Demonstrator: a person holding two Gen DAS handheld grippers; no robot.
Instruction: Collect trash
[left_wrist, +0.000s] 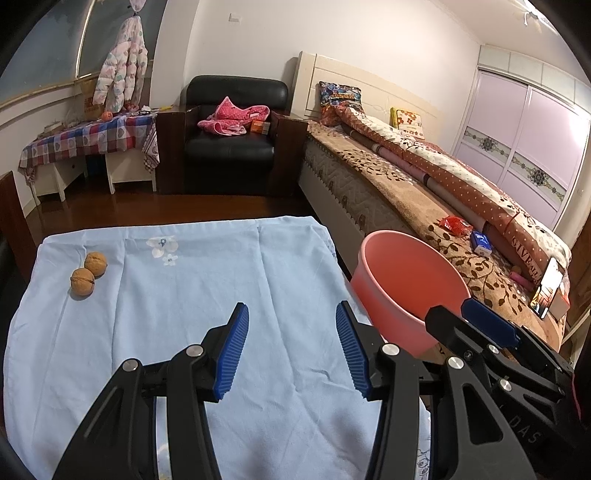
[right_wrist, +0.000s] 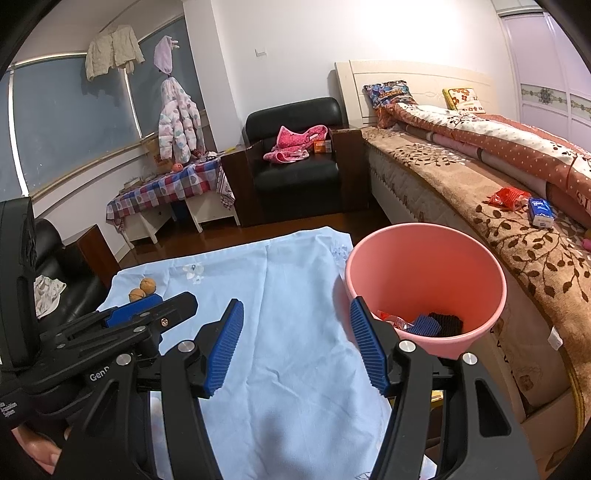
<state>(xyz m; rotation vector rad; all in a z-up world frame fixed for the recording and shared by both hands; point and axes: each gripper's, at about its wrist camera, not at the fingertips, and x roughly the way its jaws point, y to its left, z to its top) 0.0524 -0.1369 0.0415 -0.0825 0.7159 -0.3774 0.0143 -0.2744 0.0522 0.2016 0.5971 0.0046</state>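
Two walnuts (left_wrist: 88, 272) lie at the far left of a table under a light blue cloth (left_wrist: 192, 295); they also show in the right wrist view (right_wrist: 143, 290). A pink bin (right_wrist: 424, 284) stands at the table's right edge and holds a red wrapper (right_wrist: 397, 320), a blue piece and a black piece. My left gripper (left_wrist: 291, 347) is open and empty above the cloth. My right gripper (right_wrist: 297, 347) is open and empty, just left of the bin. The bin also shows in the left wrist view (left_wrist: 406, 288).
A bed (right_wrist: 480, 206) runs along the right, with a red wrapper (right_wrist: 509, 197) and a blue tissue pack (right_wrist: 540, 211) on it. A phone (left_wrist: 550, 282) leans on the bed. A black armchair (left_wrist: 232, 136) and a checked side table (left_wrist: 92, 140) stand at the back.
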